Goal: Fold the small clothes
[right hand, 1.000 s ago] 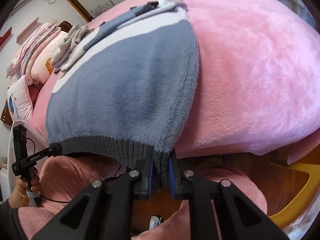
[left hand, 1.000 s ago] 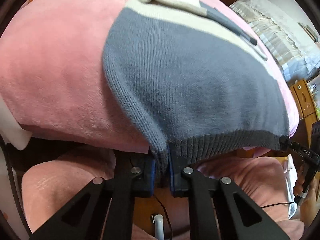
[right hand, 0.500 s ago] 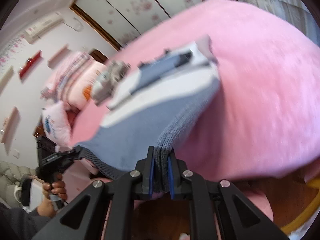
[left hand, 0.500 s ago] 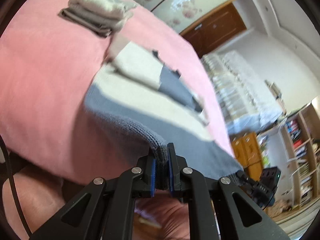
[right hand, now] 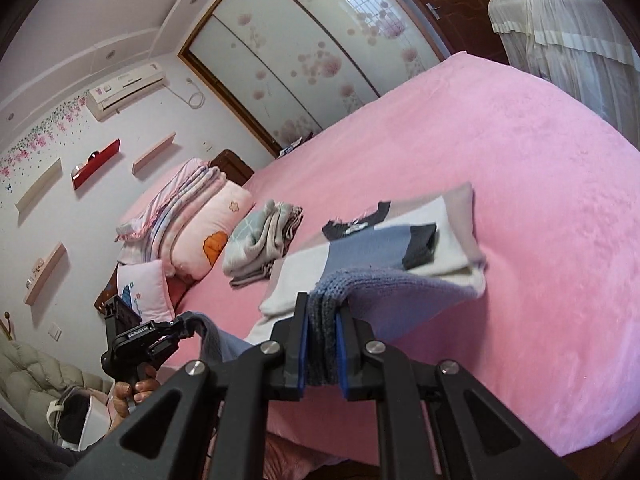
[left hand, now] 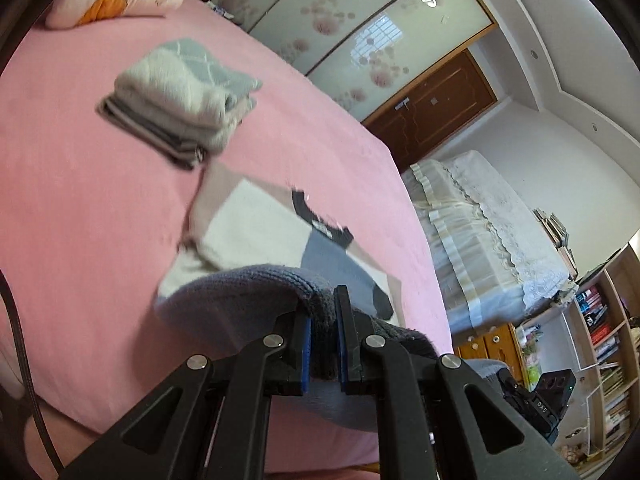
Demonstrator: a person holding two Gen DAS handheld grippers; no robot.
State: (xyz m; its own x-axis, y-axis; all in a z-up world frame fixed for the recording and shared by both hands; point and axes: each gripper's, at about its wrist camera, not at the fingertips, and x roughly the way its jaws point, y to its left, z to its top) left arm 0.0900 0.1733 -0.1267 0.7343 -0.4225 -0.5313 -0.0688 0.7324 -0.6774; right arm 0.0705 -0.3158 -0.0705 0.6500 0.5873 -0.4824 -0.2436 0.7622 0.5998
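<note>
A small grey-blue and cream knit sweater (left hand: pixel 256 240) lies on the pink bed (left hand: pixel 80 208), its sleeves folded across the chest. My left gripper (left hand: pixel 323 320) is shut on one corner of the dark ribbed hem and holds it up above the bed. My right gripper (right hand: pixel 323 336) is shut on the other hem corner, also raised, with the sweater (right hand: pixel 384 248) curling over toward the collar. The left gripper also shows in the right wrist view (right hand: pixel 176 330), and part of the right one in the left wrist view (left hand: pixel 536 400).
A stack of folded clothes (left hand: pixel 180 96) sits on the bed beyond the sweater, also in the right wrist view (right hand: pixel 260 240). Pillows and a folded quilt (right hand: pixel 188 216) lie at the head. A covered piece of furniture (left hand: pixel 480 232) and bookshelves (left hand: pixel 600 340) stand past the bed.
Both grippers have lifted the sweater's hem off the near bed edge and carried it up and forward over the body. The lower part now arches above the bed.
</note>
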